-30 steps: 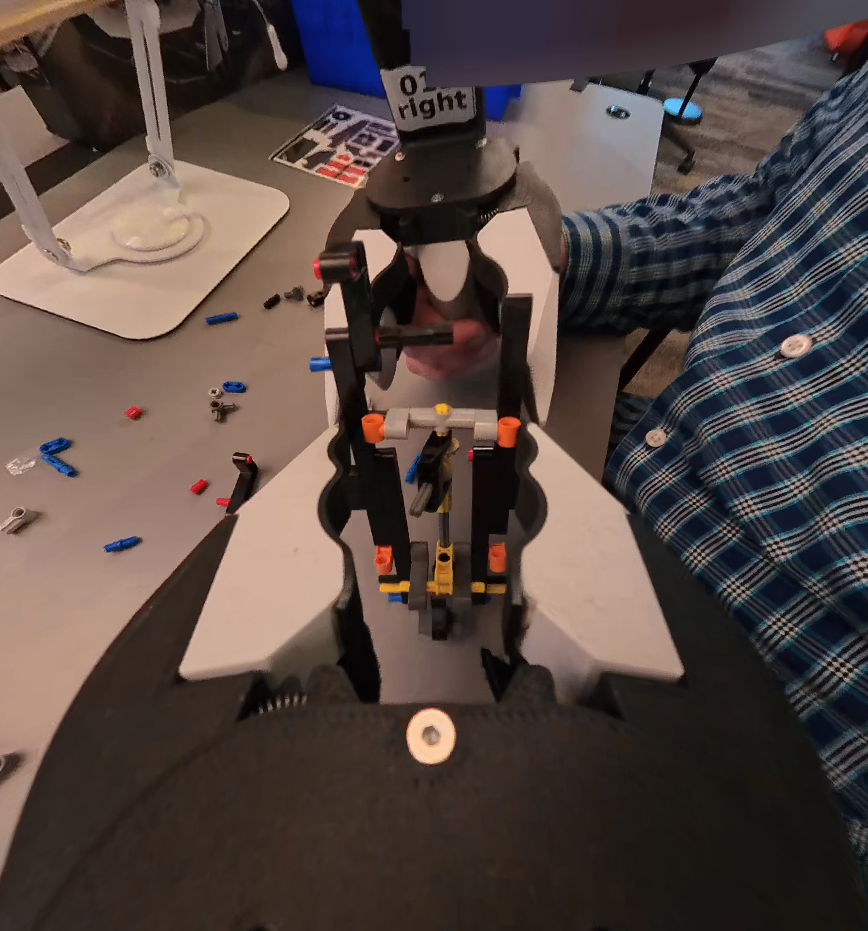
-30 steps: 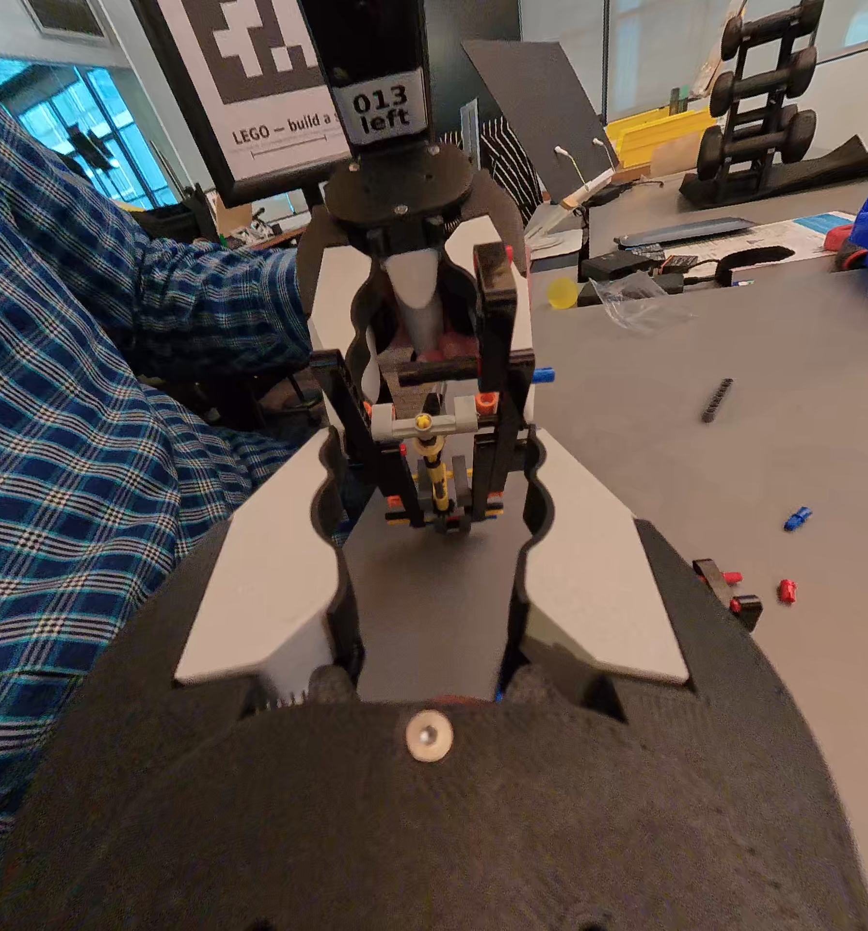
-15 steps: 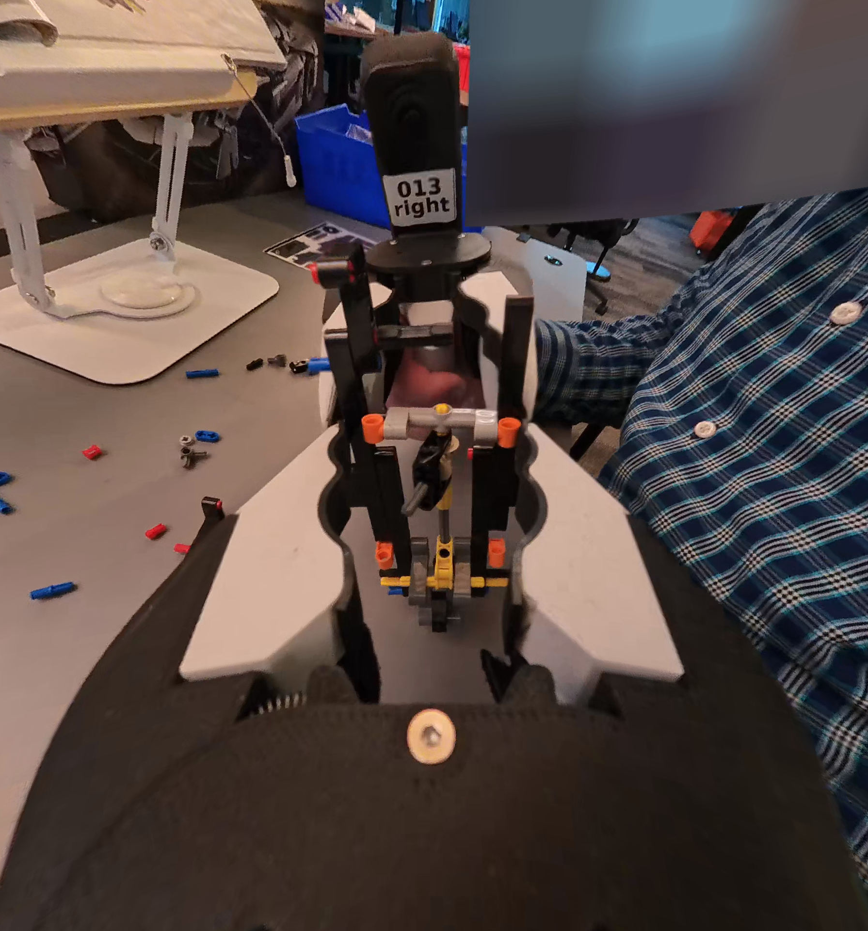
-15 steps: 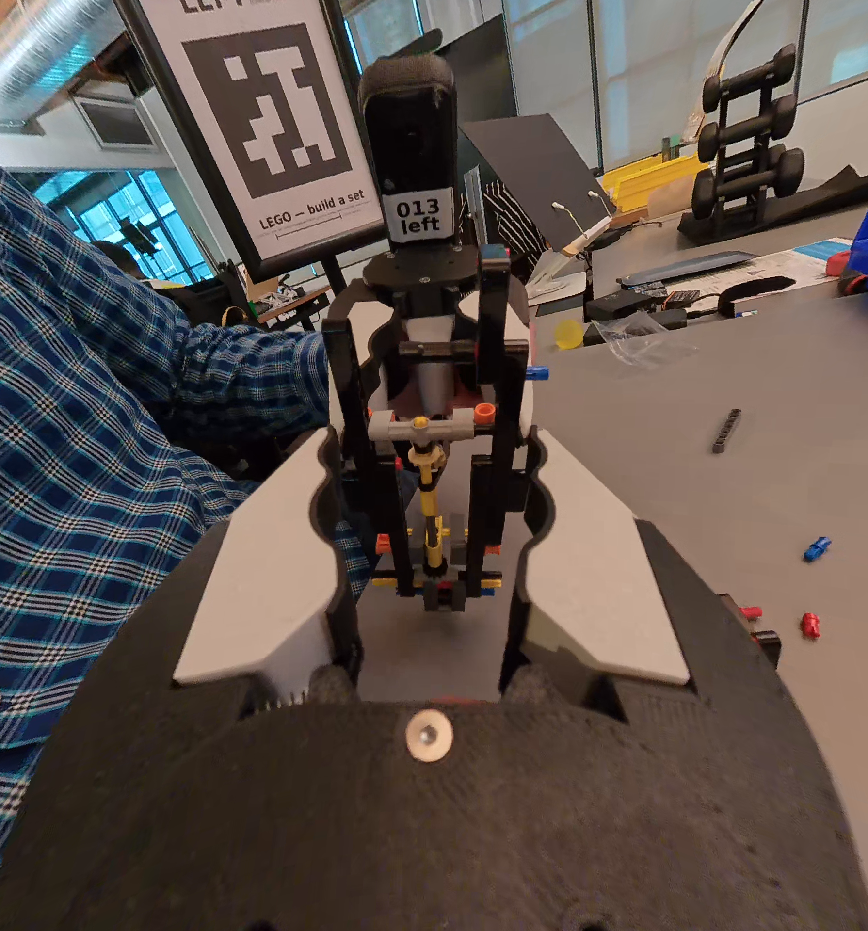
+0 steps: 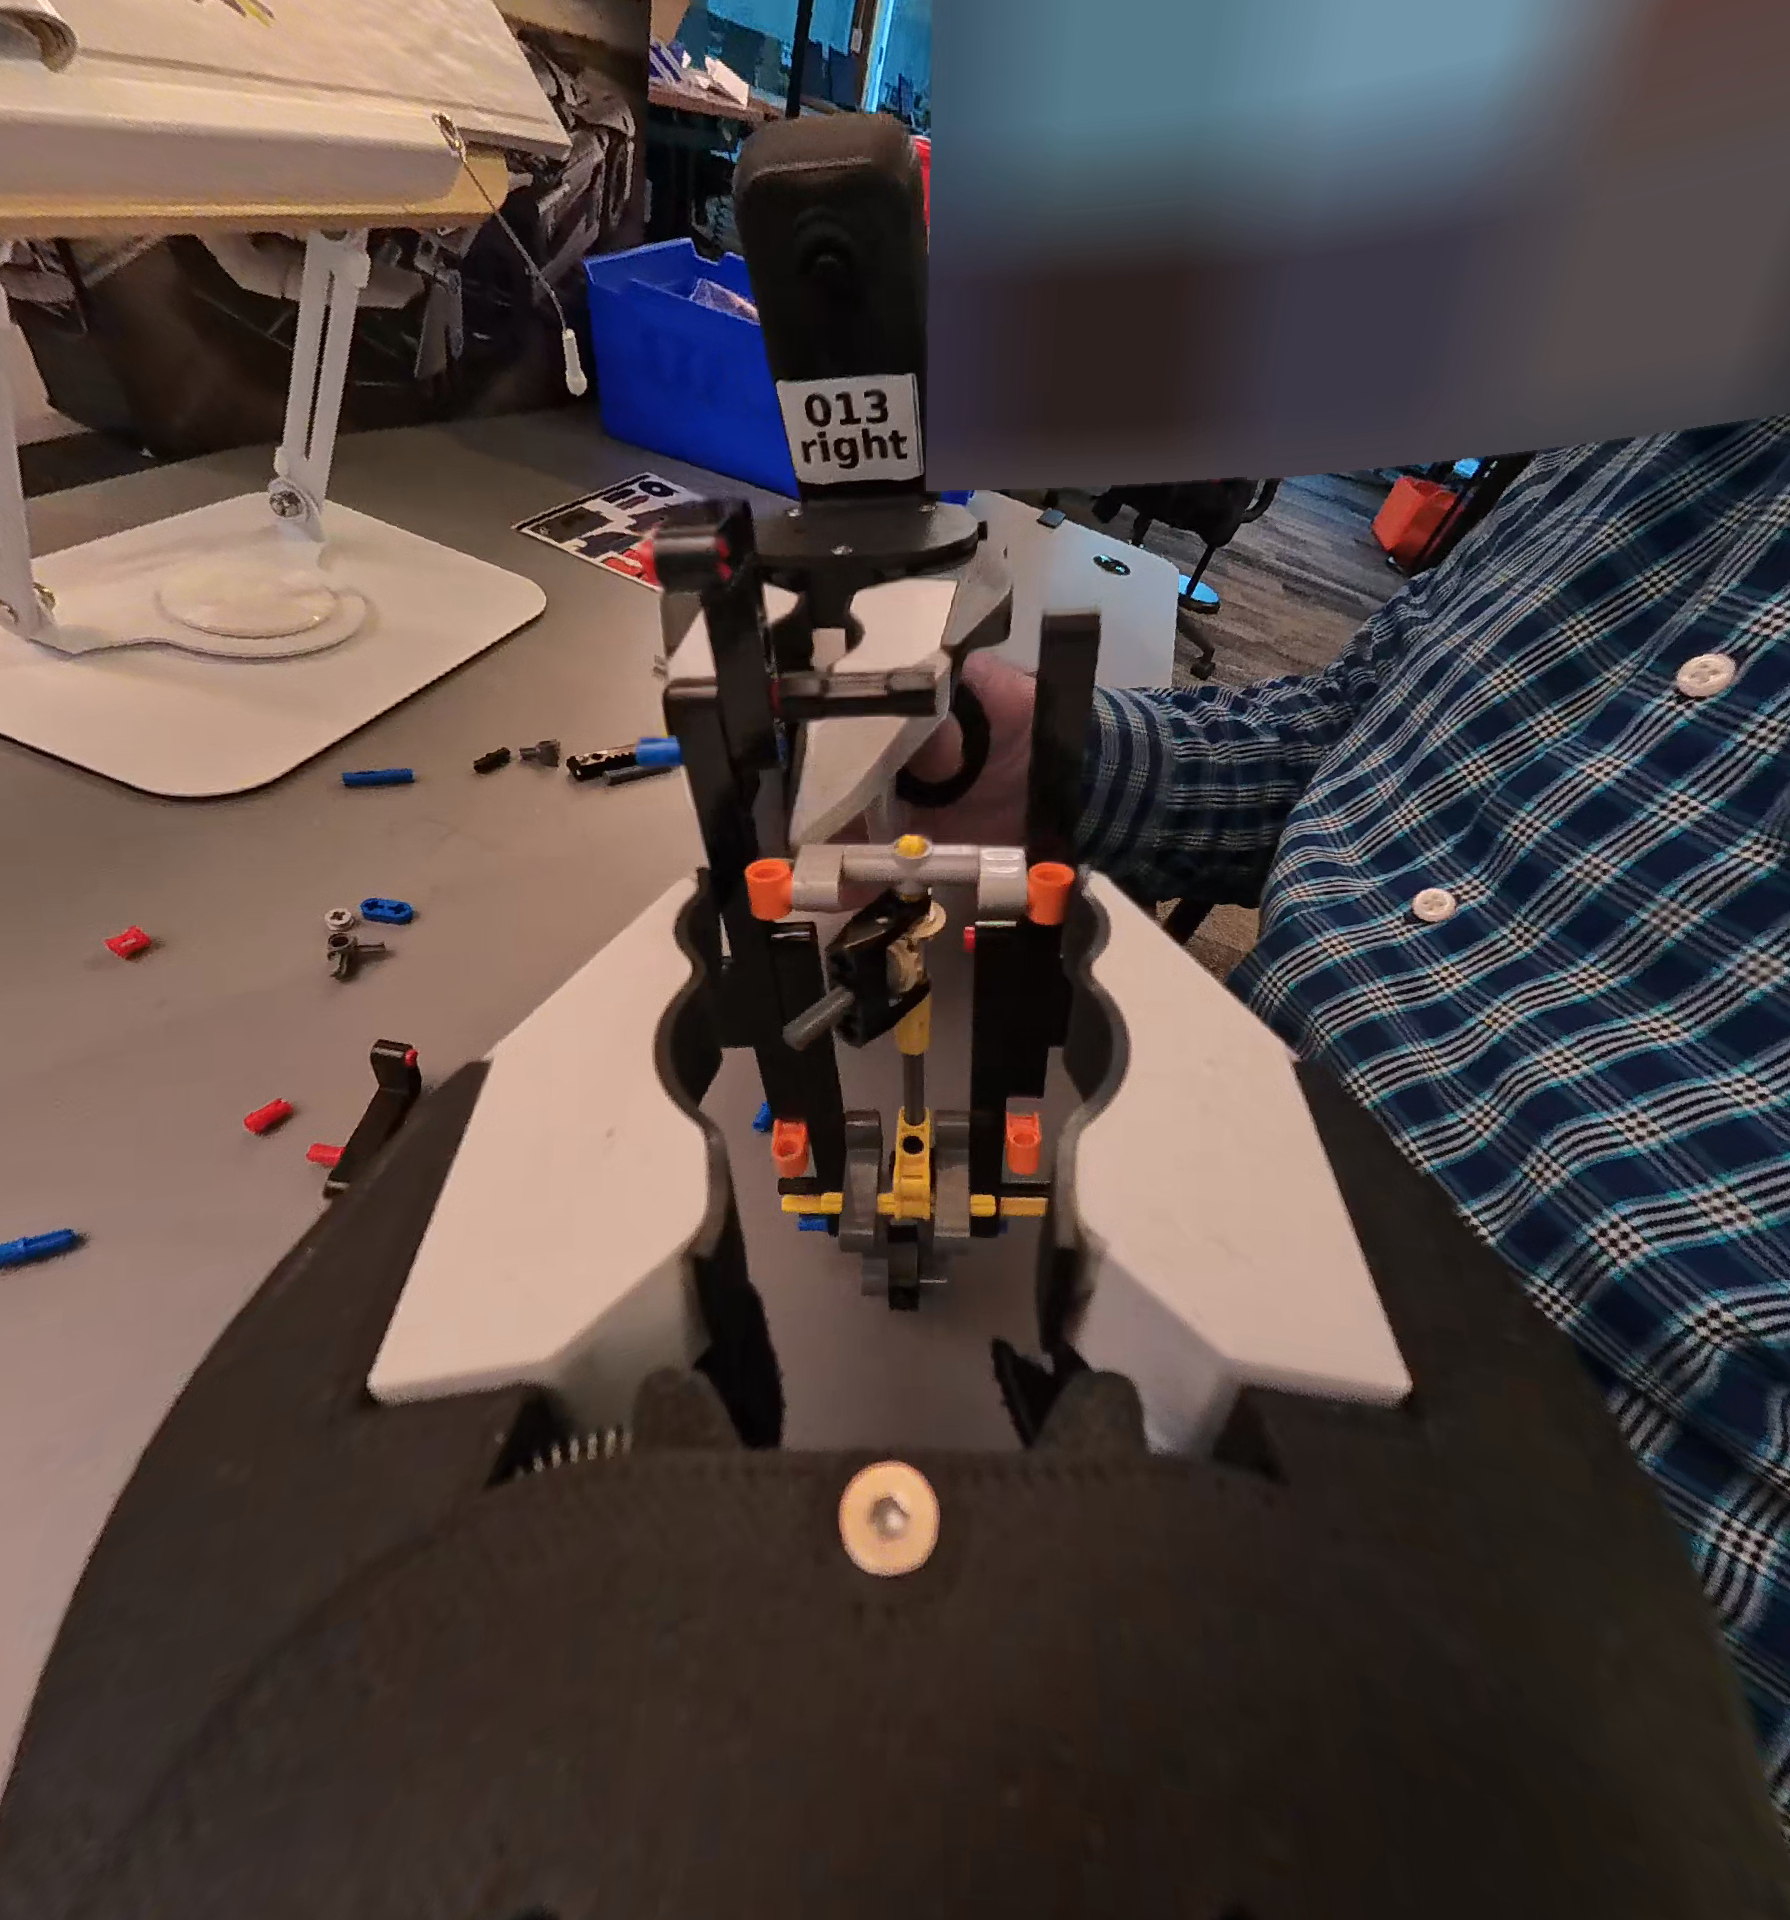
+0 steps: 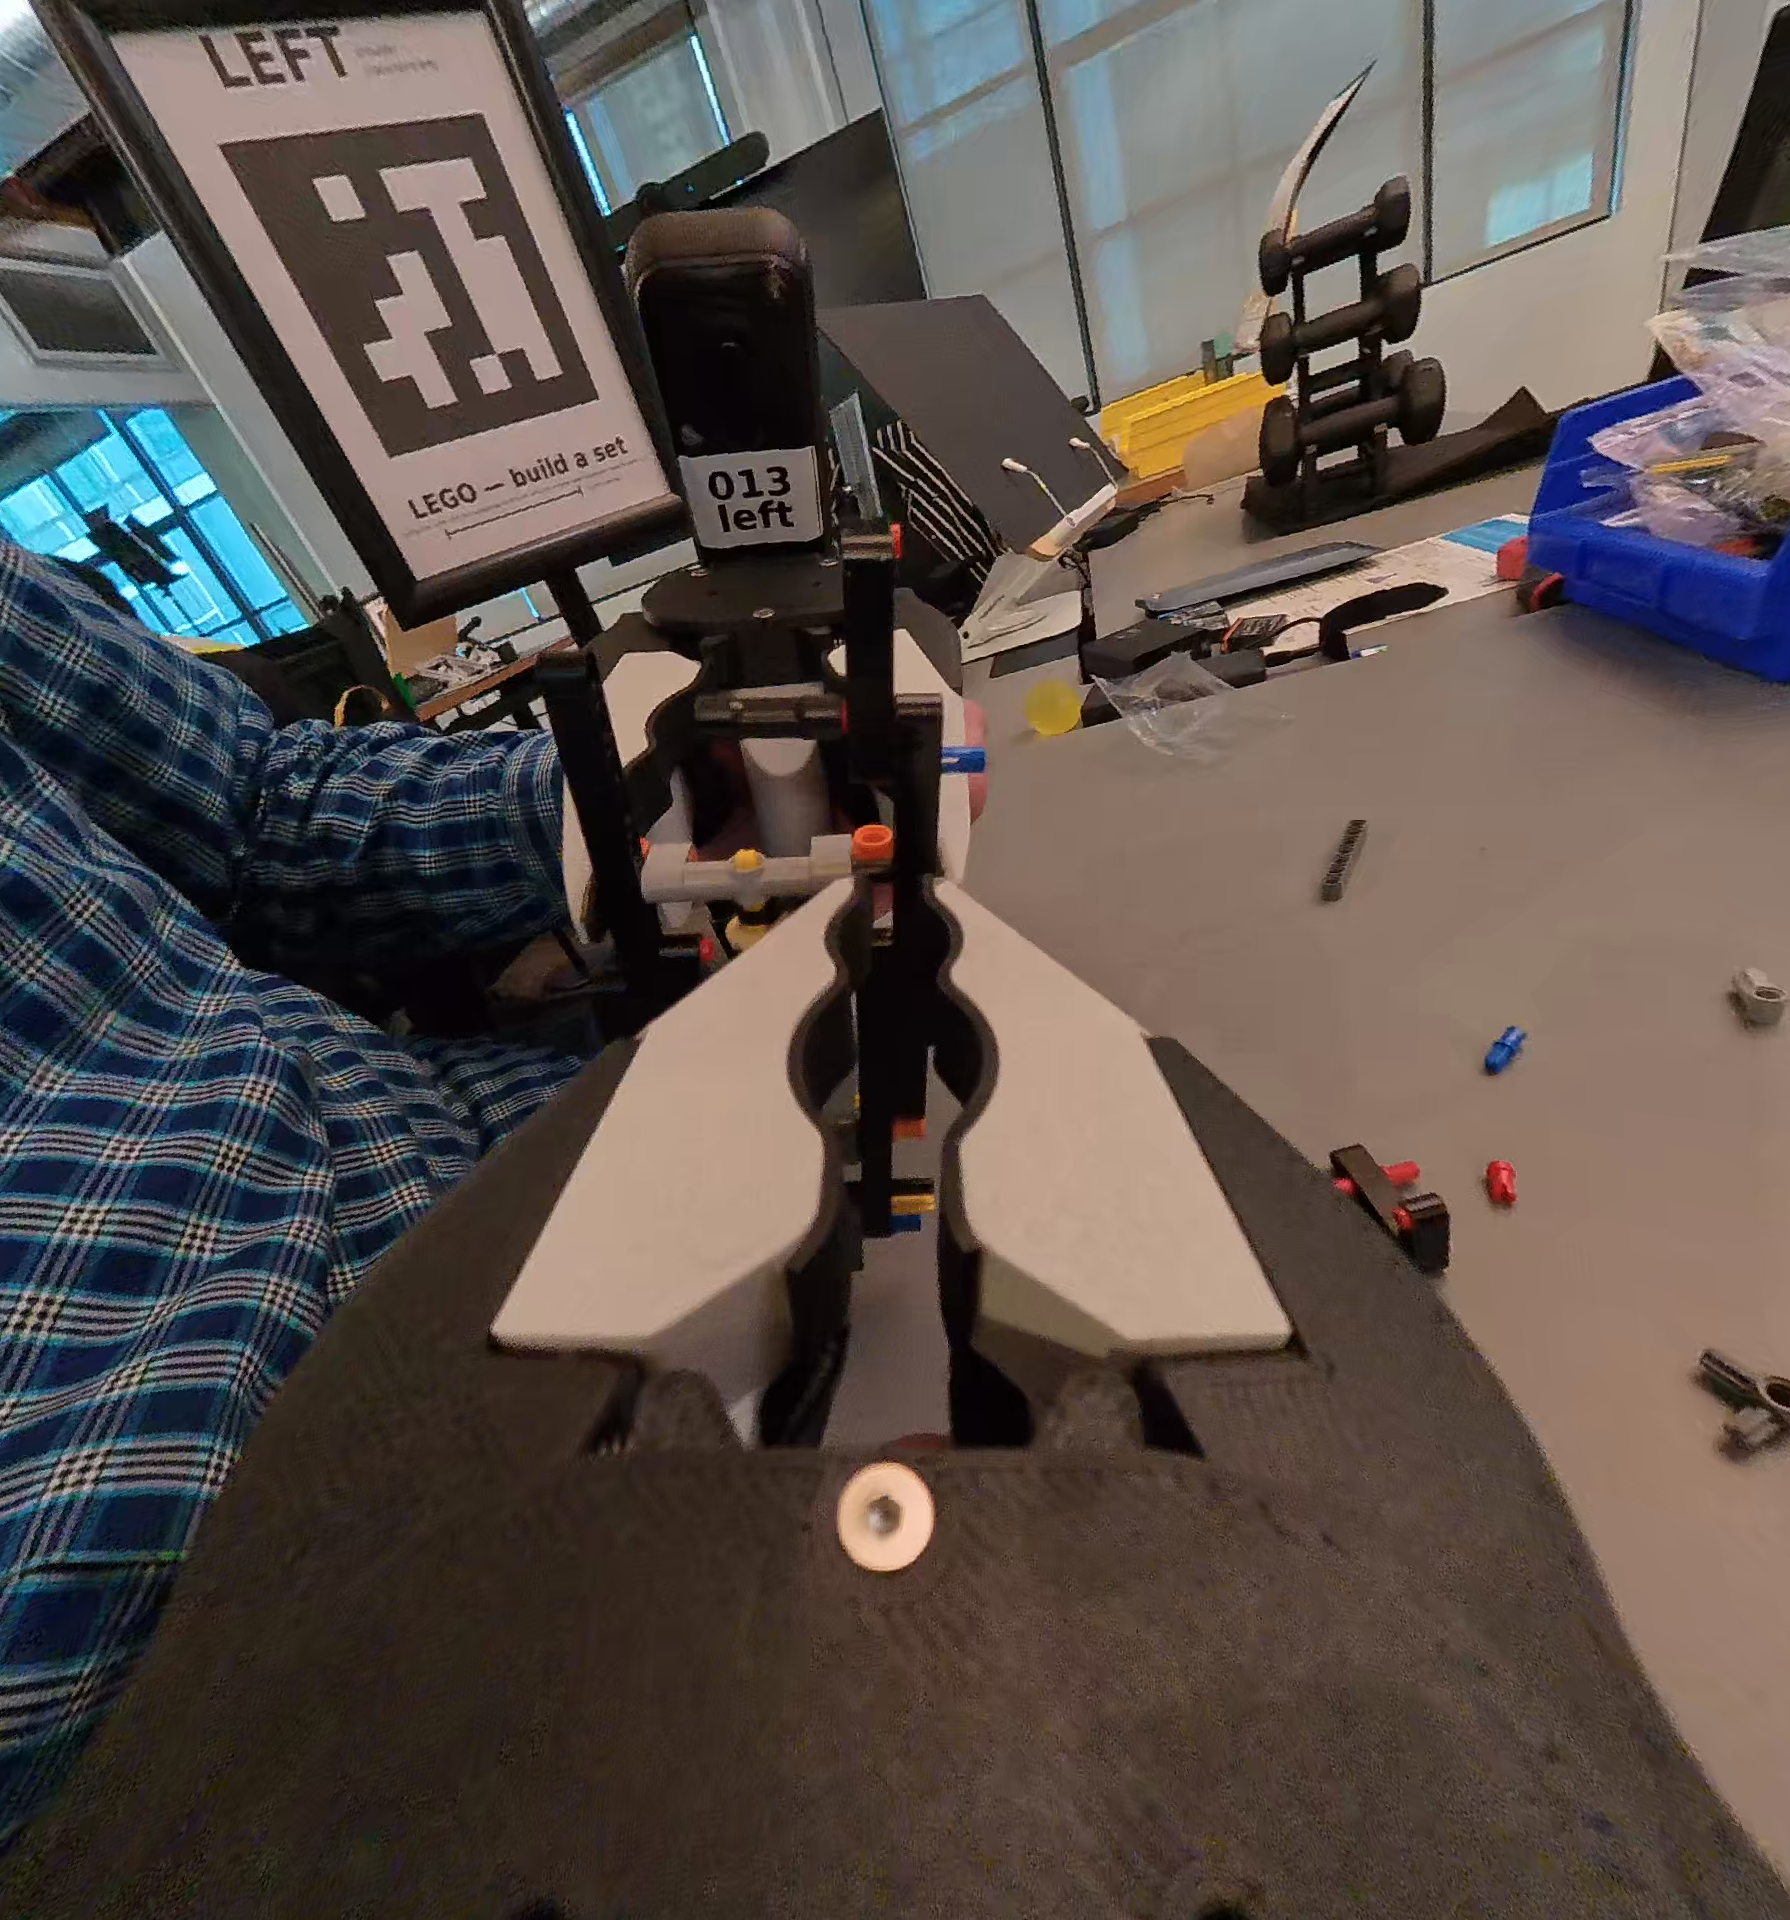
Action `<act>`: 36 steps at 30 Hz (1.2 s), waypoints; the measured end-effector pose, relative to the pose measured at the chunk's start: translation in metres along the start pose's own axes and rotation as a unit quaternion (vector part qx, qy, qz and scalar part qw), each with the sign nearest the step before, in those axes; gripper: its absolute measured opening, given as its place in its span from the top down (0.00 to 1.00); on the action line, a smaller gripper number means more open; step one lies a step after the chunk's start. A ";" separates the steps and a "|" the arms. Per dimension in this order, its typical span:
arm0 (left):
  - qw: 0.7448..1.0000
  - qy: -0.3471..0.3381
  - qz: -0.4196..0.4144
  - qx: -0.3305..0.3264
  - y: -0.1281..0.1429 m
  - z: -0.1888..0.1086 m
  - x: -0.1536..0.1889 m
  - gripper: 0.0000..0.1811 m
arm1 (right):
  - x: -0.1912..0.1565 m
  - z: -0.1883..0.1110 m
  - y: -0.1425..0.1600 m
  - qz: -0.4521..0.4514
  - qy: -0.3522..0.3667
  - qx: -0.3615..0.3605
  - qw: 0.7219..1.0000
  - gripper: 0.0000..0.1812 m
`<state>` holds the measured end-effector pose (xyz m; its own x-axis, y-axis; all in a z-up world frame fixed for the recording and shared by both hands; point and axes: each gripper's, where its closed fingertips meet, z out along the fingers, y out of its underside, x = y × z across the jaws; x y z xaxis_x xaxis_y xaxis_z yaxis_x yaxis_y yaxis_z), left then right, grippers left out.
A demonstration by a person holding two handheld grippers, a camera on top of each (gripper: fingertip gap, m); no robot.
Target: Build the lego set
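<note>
The lego model (image 5: 906, 1039) is a frame of upright black beams with orange pins, a grey crossbar and a yellow centre rod. My left gripper (image 5: 891, 904) is shut on it, its fingers pressing the two outer beams above the grey table (image 5: 195, 1039). My right gripper (image 6: 891, 904) faces it from the far side. It is shut narrowly on one upright black beam (image 6: 875, 1039) at the model's right side. The rest of the model (image 6: 735, 873) shows to the left of my right fingers. The right gripper's black camera mount (image 5: 839, 312) rises behind the model.
Loose pieces lie on the table: blue pins (image 5: 377, 776), red pins (image 5: 267, 1117), a black bent beam (image 5: 377, 1117), a black straight beam (image 6: 1343, 860), a grey connector (image 6: 1758, 997). A white booklet stand (image 5: 236, 634), a blue bin (image 6: 1680, 561), a framed sign (image 6: 382, 301) and a person's plaid shirt (image 5: 1545, 935) surround the work area.
My right gripper has narrowed from a wide span around the whole model to a grip on one upright beam. Both views have tilted upward, and the model sits further left in the right view.
</note>
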<state>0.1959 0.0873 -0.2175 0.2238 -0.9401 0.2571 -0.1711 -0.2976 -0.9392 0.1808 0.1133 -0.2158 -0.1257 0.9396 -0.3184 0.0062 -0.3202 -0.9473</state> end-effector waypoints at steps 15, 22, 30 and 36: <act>0.999 -0.033 0.025 -0.029 0.008 0.004 -0.005 0.65 | 0.006 0.000 0.005 -0.026 0.043 -0.010 0.999 0.98; 0.996 -0.048 0.056 -0.049 0.008 0.009 -0.003 0.65 | 0.006 -0.003 0.002 0.010 0.040 0.002 0.999 0.86; 0.996 -0.051 0.061 -0.050 0.010 0.011 -0.001 0.65 | 0.002 -0.002 0.004 0.006 0.038 0.000 0.999 0.94; 0.996 -0.053 0.059 -0.042 0.010 0.009 -0.001 0.65 | 0.002 -0.005 0.006 0.017 0.038 0.001 0.999 0.89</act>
<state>0.2027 0.0871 -0.2298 0.2958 -0.9482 0.1157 -0.2805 -0.2020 -0.9384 0.1860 0.1143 -0.2222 -0.0495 0.9350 -0.3513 0.0064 -0.3514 -0.9362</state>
